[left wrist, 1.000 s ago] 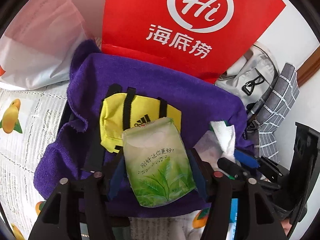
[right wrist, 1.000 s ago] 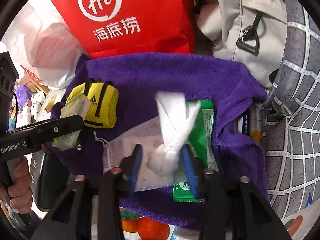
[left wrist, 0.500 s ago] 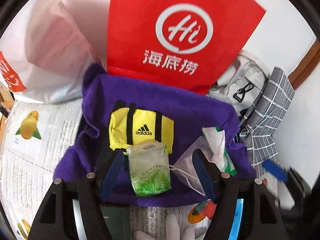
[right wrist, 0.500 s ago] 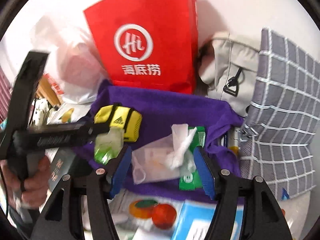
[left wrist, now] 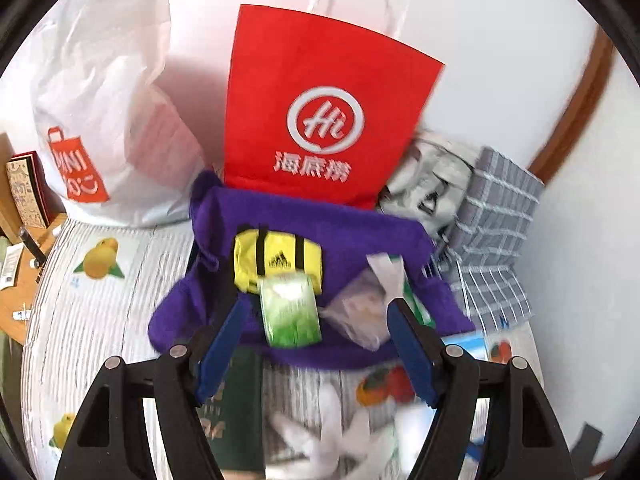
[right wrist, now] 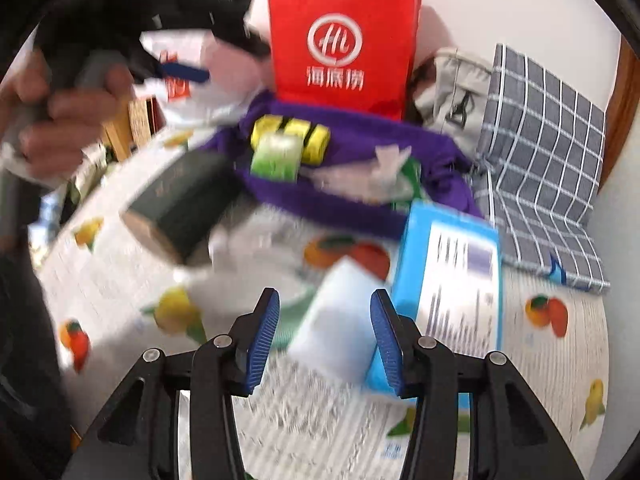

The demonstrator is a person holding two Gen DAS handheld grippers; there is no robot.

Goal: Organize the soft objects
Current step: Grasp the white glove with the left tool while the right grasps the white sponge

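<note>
A green tissue pack (left wrist: 290, 308) lies on the purple towel (left wrist: 320, 224), against a yellow sports pouch (left wrist: 276, 260). My left gripper (left wrist: 316, 344) hangs open above and behind the pack, touching nothing. A mesh bag with a white tissue (left wrist: 372, 304) and a green packet rest on the towel's right side. My right gripper (right wrist: 324, 336) is back over the tablecloth, jaws closing. A blurred white block (right wrist: 340, 320) lies between its fingers (right wrist: 264, 336), and the pads are apart from it. In the right wrist view, a hand holds the left gripper (right wrist: 180, 68) at top left.
A red paper bag (left wrist: 320, 120) and a white plastic bag (left wrist: 100, 120) stand behind the towel. A grey bag (right wrist: 452, 92) and checked cloth (right wrist: 540, 140) lie right. A blue box (right wrist: 448, 288) and a dark box (right wrist: 184, 208) sit on the fruit-print tablecloth (right wrist: 552, 360).
The left gripper let go of the green tissue pack on the towel and drew back and up. The right gripper left the white tissue and pulled back over the white block, its jaws narrowing.
</note>
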